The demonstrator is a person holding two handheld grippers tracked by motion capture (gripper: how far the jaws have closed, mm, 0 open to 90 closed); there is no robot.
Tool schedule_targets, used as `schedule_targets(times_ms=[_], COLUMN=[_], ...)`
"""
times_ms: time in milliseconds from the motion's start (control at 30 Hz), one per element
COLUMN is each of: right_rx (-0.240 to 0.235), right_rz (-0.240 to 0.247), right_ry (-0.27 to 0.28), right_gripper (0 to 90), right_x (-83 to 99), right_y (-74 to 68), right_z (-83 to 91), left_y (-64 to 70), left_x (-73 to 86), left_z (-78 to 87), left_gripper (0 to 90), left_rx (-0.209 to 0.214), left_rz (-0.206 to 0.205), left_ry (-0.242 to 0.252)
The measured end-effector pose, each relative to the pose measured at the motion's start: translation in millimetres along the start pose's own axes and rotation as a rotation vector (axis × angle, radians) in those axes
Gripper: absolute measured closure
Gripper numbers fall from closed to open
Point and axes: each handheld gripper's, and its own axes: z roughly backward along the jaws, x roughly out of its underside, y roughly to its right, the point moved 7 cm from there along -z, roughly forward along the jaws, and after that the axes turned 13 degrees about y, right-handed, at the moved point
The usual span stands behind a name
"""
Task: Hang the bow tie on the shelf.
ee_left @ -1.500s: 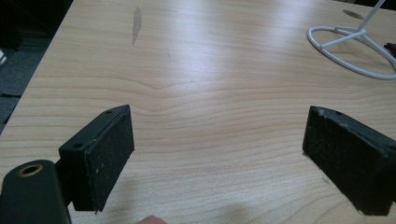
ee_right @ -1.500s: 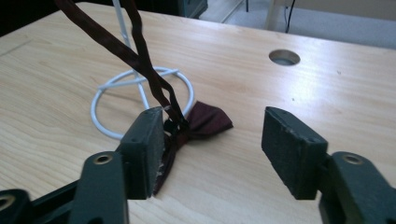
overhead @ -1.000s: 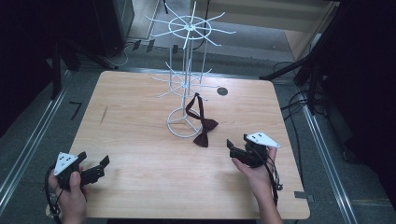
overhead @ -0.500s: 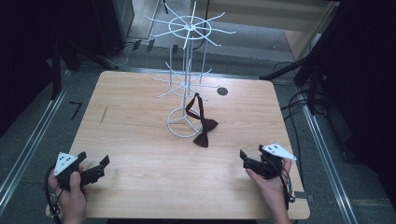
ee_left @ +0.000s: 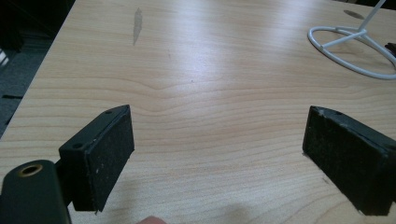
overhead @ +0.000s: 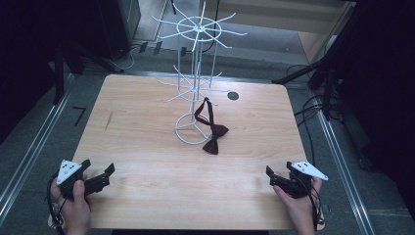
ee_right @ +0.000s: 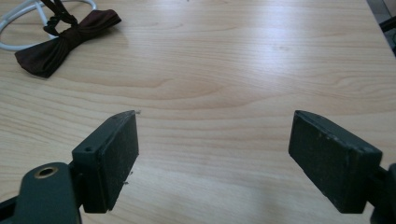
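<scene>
both hands parked at my edge of the table (overhead: 147, 161), nothing gripped. left gripper (overhead: 100, 177) jaws wide apart; right gripper (overhead: 275, 179) the same. i judge the bow tie (overhead: 211, 135) job is at a pause or finished; any next move means reaching forward. tie is dark maroon, strap looped on the white wire rack (overhead: 195, 93), bow lying beside its ring base.

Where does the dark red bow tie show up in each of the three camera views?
High view: the bow tie lies mid-table, its strap hooked on the white wire rack, just right of the rack's ring base.
Left gripper view: only a dark sliver at the right edge, too small to identify.
Right gripper view: top left corner, beside the ring.
Shared landmark: the rack's white ring base.
</scene>
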Motion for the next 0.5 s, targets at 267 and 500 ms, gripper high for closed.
schedule_targets(times_ms=[267,500], right_rx=[0.022,0.044], right_rz=[-0.025,-0.031], right_ry=[0.007,0.021], right_gripper=[15.0,15.0], right_x=[6.2,11.7], right_y=[22.9,43.7], right_z=[14.5,27.3], left_y=[0.2,0.5], left_x=[0.0,0.0], left_z=[-0.1,0.1], left_gripper=[9.6,9.6], left_rx=[-0.001,0.0], left_rz=[-0.006,-0.008], left_ry=[0.002,0.001])
